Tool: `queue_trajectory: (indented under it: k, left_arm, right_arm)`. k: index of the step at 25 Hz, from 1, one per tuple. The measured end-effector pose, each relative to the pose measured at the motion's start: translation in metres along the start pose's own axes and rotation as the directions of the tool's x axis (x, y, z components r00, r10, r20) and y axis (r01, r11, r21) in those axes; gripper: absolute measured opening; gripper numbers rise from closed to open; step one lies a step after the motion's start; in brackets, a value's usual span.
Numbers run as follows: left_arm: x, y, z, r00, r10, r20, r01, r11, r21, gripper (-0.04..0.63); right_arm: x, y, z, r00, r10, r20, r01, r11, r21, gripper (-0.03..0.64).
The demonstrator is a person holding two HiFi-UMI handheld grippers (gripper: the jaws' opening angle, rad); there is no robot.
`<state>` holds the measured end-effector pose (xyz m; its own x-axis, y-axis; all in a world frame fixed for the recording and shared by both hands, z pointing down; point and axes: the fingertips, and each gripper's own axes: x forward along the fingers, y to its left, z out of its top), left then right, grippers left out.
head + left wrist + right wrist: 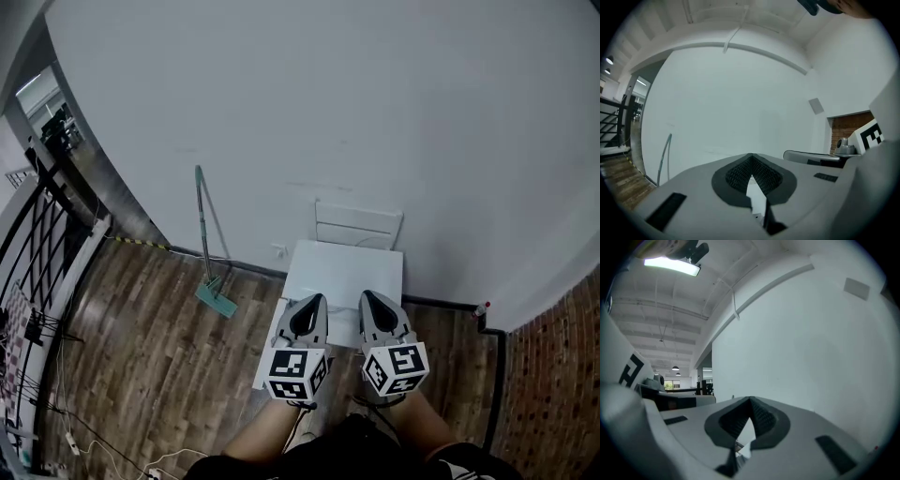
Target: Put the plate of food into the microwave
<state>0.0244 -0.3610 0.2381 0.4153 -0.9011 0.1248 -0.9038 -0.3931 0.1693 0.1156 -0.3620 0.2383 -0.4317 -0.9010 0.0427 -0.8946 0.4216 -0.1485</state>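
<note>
Microwave point(358, 225) — left gripper point(316, 302), right gripper point(368, 300) closed, empty

A loft-style office: white wall point(328, 112), wood floor point(150, 328), brick wall point(553, 375), black railing point(37, 234), ceiling striplight point(670, 266).

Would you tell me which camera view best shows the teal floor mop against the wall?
The head view: the teal floor mop shows whole, handle and head, leaning on the white wall. The left gripper view catches only its handle; the right gripper view shows none.
</note>
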Motion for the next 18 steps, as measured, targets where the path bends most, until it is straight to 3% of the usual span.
queue_trajectory:
  k: [5,18]
  left_arm:
    - [-0.012,-0.002,0.004,1.0,-0.001,0.0,0.001,1.0,-0.001,-0.003]
    - [0.01,-0.013,0.018,1.0,-0.002,0.022,0.003,0.999,-0.046,-0.003]
  right_arm:
    - [-0.012,-0.003,0.011,0.999,-0.028,0.044,0.027,0.999,0.021,0.011]
    - [0.0,-0.023,0.032,0.996,0.011,0.083,-0.013,1.0,0.025,0.012]
